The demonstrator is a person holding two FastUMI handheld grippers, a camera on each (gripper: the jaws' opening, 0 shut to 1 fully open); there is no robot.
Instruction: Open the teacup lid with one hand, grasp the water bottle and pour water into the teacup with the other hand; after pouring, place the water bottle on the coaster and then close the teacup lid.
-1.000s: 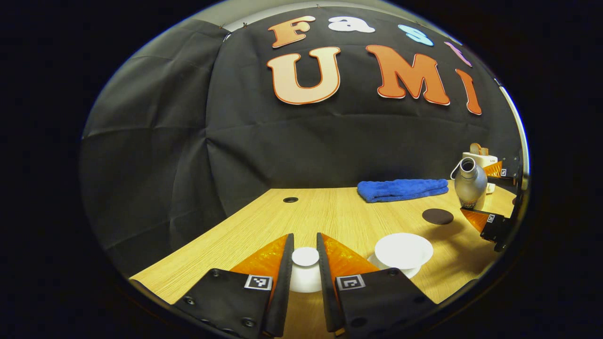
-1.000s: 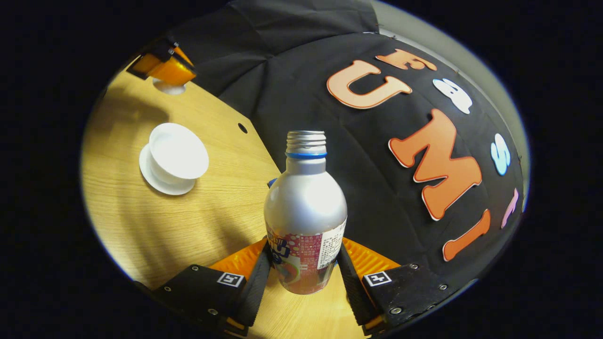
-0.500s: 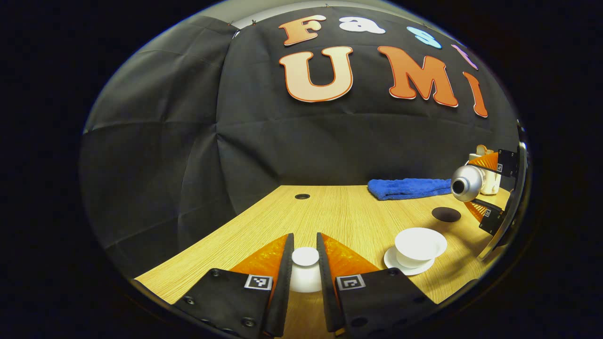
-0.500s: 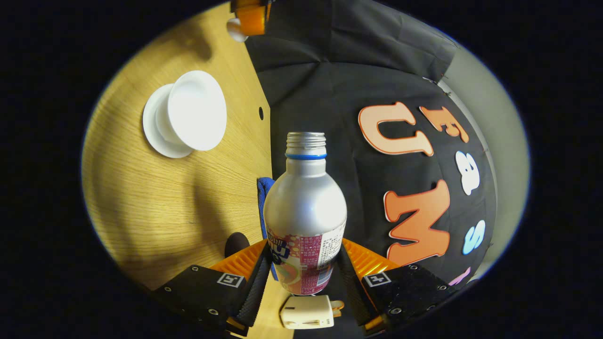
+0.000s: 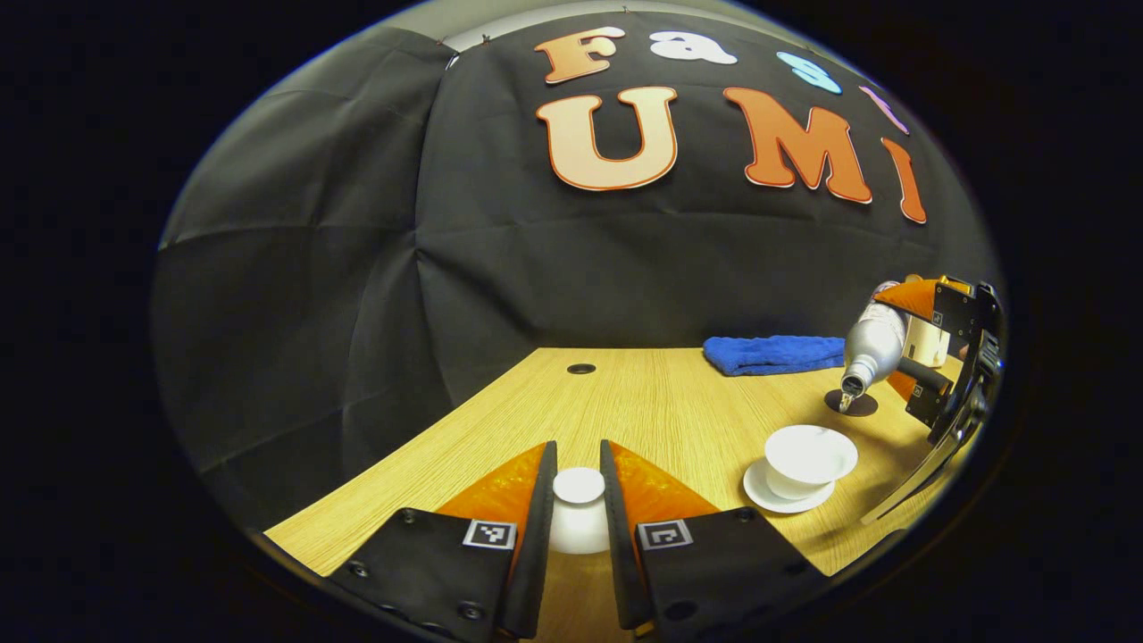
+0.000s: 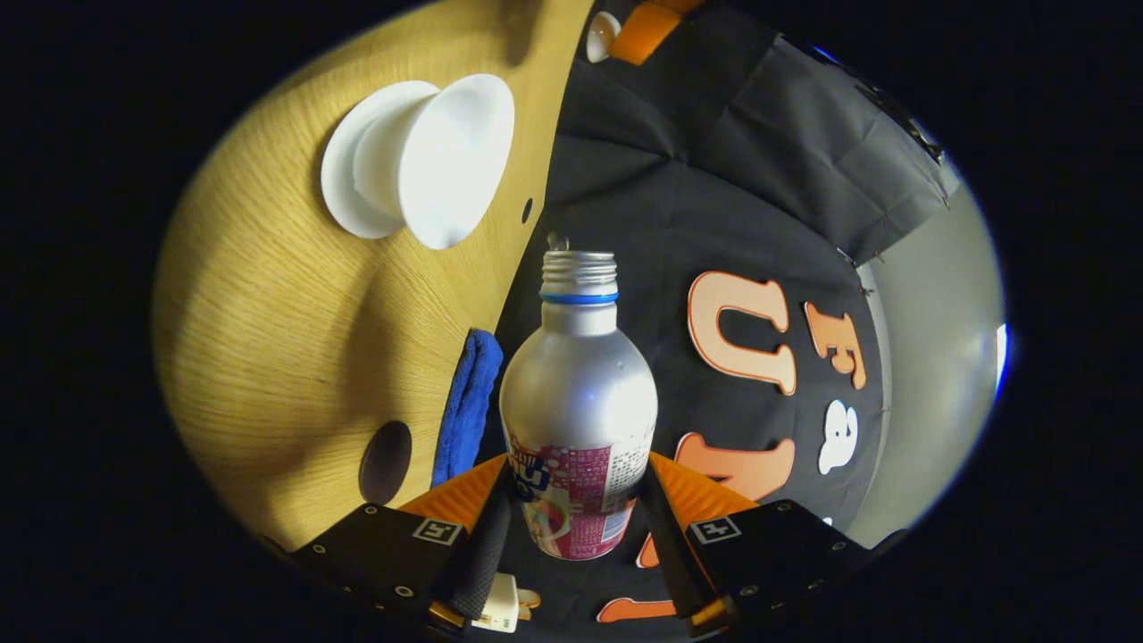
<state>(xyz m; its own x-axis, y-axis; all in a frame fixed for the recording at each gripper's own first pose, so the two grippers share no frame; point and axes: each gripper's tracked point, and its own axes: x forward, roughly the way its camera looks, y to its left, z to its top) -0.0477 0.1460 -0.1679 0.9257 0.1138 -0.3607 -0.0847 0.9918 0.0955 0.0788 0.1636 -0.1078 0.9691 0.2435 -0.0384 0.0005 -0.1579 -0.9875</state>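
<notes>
My left gripper (image 5: 579,457) is shut on the knob of the white teacup lid (image 5: 579,488), held low over the wooden table. To its right the white teacup (image 5: 809,454) stands uncovered on its saucer (image 5: 770,498). My right gripper (image 6: 579,471) is shut on the silver water bottle (image 6: 579,393), whose cap is off. In the left gripper view the bottle (image 5: 871,343) is tilted mouth-down, up and to the right of the cup, with a drop of water at its mouth. The right gripper view, rolled, shows the teacup (image 6: 442,161) upper left and the dark round coaster (image 6: 386,462) lower left.
A folded blue towel (image 5: 772,354) lies at the back of the table by the booth wall. The coaster (image 5: 855,405) sits between towel and cup. A white plug-like object (image 5: 929,341) stands behind the right gripper. A small hole (image 5: 580,368) marks the tabletop.
The right gripper has tipped the bottle from upright to mouth-down toward the teacup, and water now shows at its mouth. The left gripper keeps the lid, drifting slightly away from the cup.
</notes>
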